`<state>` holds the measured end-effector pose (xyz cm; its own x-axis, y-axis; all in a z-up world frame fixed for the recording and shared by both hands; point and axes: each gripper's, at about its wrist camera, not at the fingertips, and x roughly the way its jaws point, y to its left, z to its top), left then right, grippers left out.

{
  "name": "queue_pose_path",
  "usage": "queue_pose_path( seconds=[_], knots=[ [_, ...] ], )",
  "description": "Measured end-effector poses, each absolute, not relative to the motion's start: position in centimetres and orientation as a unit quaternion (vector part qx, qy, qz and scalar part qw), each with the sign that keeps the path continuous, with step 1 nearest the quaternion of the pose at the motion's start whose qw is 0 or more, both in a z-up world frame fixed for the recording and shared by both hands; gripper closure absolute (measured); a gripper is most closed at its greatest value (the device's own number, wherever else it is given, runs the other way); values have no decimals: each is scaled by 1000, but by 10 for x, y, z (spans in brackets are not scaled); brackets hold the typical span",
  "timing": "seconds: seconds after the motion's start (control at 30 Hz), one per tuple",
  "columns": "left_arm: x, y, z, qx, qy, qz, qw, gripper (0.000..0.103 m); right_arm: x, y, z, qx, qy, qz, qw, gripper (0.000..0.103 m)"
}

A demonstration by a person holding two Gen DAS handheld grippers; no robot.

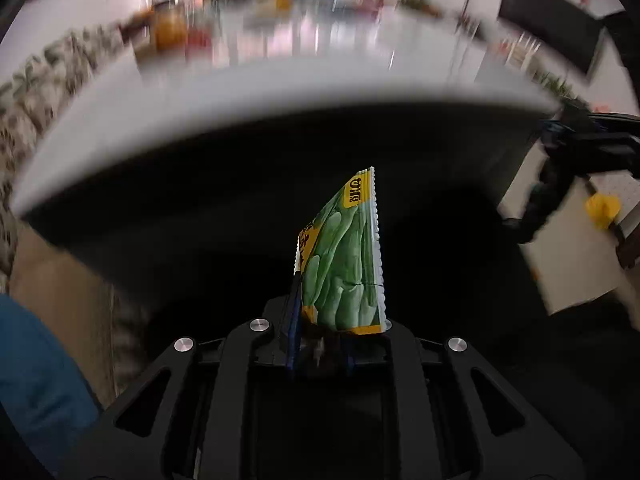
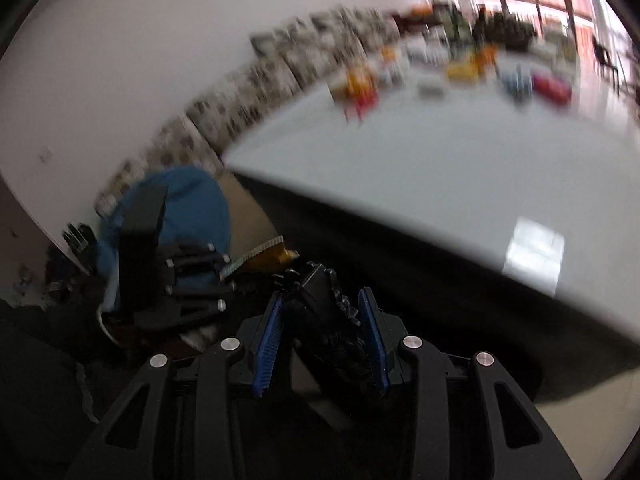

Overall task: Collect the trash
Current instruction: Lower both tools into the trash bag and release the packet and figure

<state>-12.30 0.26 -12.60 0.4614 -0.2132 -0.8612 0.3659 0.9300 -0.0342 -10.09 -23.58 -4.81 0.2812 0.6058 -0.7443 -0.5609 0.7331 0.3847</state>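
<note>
A green and yellow snack wrapper (image 1: 344, 264) stands upright between the blue pads of my left gripper (image 1: 320, 338), which is shut on its lower edge, below the white table's edge (image 1: 200, 120). My right gripper (image 2: 322, 336) is shut on a crumpled black plastic bag (image 2: 328, 320) that fills the gap between its blue pads (image 2: 266, 340). In the left wrist view the right gripper (image 1: 576, 144) shows at the far right with the black bag (image 1: 538, 212) hanging from it. The right wrist view shows the left gripper (image 2: 168, 280) to the left, with the wrapper's serrated edge (image 2: 256, 254) sticking out.
The white table (image 2: 440, 184) carries several blurred colourful items (image 2: 360, 84) at its far end. A patterned sofa (image 2: 248, 96) runs along the wall. A blue sleeve (image 2: 188, 204) is behind the left gripper. A yellow object (image 1: 602, 210) lies on the pale floor at right.
</note>
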Motion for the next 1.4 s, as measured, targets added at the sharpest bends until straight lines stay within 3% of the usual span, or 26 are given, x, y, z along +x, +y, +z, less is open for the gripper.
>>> queue_pose_path(
  seconds=[0.07, 0.1, 0.13, 0.17, 0.2, 0.3, 0.4, 0.83, 1.0, 1.1, 1.27, 1.4],
  knots=[
    [-108, 5, -163, 90, 531, -137, 831, 83, -90, -231, -94, 27, 517, 351, 781, 65],
    [-101, 5, -181, 96, 550, -125, 820, 71, -82, -229, -119, 31, 538, 343, 769, 64],
    [-91, 6, -204, 105, 570, -95, 809, 59, -76, -226, -139, 31, 555, 339, 759, 53],
    [-86, 5, -219, 110, 583, -82, 801, 27, -68, -221, -163, 28, 578, 335, 743, 41],
    [-79, 4, -238, 115, 596, -73, 792, 16, -61, -213, -195, 11, 605, 325, 727, 28],
    [-67, -1, -288, 134, 637, -47, 758, 16, -57, -198, -244, -30, 638, 298, 709, 34],
    [-71, -3, -293, 134, 646, -51, 750, 16, -62, -197, -242, -19, 631, 306, 713, 34],
    [-74, 8, -223, 132, 582, -37, 801, 16, -82, -215, -107, -21, 516, 339, 786, 27],
    [-90, 27, -123, 115, 518, -49, 846, 16, -64, -232, -9, 5, 442, 369, 818, 18],
    [-85, 40, -28, 91, 430, -67, 896, 12, -46, -250, 65, -10, 348, 341, 873, 4],
    [-24, 46, 67, 53, 298, -12, 953, 11, -1, -262, 145, -29, 193, 214, 957, 5],
    [45, 45, 86, -17, 245, 11, 969, 11, 43, -258, 146, -8, 154, 123, 980, 5]
  ],
)
